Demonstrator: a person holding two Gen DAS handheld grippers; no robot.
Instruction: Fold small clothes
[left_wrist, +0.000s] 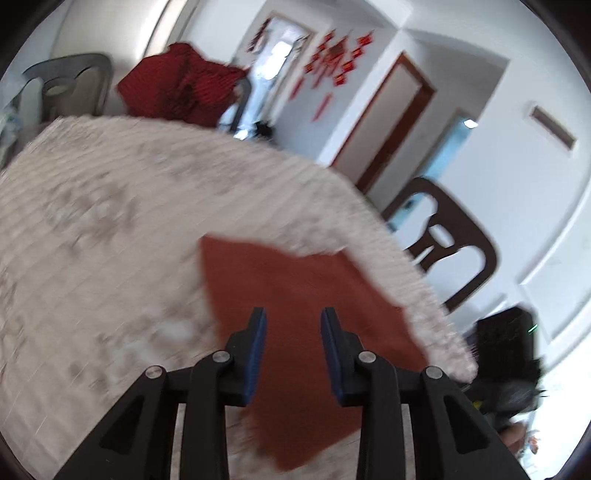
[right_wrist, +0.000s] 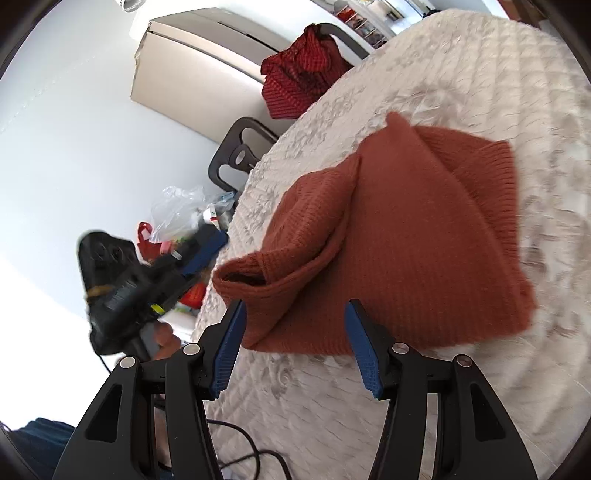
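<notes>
A rust-orange knitted sweater (right_wrist: 399, 236) is lying on the pale quilted cover (right_wrist: 480, 74) of a round table, near its edge, with one sleeve (right_wrist: 295, 236) doubled across the body and its cuff (right_wrist: 240, 278) gaping toward the right gripper (right_wrist: 295, 306). That gripper is hovering just short of the cuff with its fingers spread wide and nothing between them. The left gripper (left_wrist: 293, 314) is hanging over a flat part of the same sweater (left_wrist: 306, 317), its fingers parted to a moderate gap and also holding nothing; its view is smeared, so whether the tips are touching the knit cannot be told. The sweater looks only partly folded, and the next step is probably a pinch on the near edge or sleeve. To do that well, each gripper should be taking both layers of knit at a corner or seam rather than mid-panel, closing fully before lifting, and the two should be rising together so the loose fabric is not sagging or dragging the cover. A red checked garment (right_wrist: 299, 70) is draped over a chair (right_wrist: 336, 31) beyond the table, well apart from the work.
</notes>
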